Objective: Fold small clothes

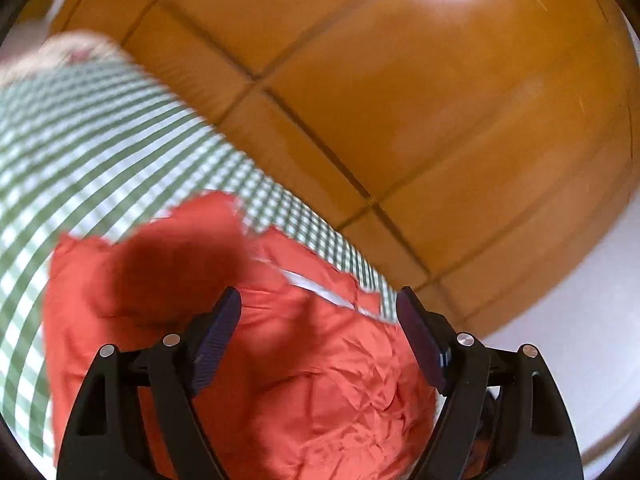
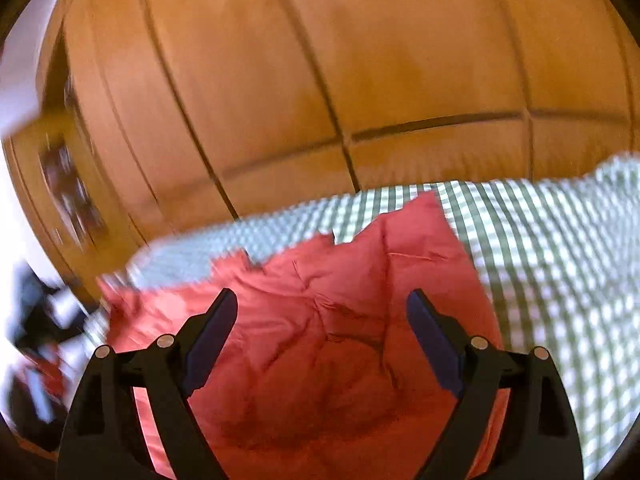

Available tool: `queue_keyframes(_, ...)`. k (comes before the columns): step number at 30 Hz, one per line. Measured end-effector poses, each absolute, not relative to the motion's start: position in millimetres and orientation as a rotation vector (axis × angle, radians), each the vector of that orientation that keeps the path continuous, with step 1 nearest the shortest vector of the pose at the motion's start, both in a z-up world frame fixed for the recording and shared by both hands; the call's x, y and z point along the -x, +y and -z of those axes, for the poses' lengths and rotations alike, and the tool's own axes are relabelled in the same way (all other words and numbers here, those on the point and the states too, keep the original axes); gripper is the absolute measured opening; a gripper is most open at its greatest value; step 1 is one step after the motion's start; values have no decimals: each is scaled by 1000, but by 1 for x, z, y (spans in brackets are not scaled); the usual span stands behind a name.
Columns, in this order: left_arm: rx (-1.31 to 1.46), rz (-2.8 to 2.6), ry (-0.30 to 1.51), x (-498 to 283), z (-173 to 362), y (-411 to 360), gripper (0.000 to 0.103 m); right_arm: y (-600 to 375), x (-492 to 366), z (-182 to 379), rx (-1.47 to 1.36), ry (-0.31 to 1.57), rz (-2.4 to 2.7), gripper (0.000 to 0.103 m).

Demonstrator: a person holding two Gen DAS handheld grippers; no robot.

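Left wrist view: your left gripper (image 1: 318,312) stood with jaws spread wide, holding nothing, and the crumpled red garment (image 1: 304,364) lay between and beyond its fingers on the green checked cloth (image 1: 100,148), near that cloth's edge.

Right wrist view: your right gripper (image 2: 322,314) also gaped empty over the red garment (image 2: 320,320), which was spread on the checked cloth (image 2: 560,264) before the wooden wardrobe (image 2: 320,80).

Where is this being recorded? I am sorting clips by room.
Probably a bedroom. A red garment lies on a green-and-white checked cover, likely a bed, and behind it stand tall panelled wooden doors, seemingly a wardrobe.
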State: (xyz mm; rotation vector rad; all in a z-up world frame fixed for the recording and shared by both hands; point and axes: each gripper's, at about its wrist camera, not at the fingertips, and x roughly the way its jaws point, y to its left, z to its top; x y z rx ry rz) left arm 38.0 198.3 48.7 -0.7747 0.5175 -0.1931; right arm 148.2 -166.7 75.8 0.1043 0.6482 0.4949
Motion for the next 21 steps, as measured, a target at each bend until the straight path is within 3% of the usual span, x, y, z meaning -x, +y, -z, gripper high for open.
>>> queue_keyframes(7,509,197,689,-89,-27,144,78,-130,-197,-39,106,724,-419,84)
queue_keyframes(14,433,115,817,-160,28,162,78,-142,-243,0,-53,816,-377,89)
queue_keyframes(21,400,173,779,-181,48,163,83,-155,-260,16,-204,822,-394,93)
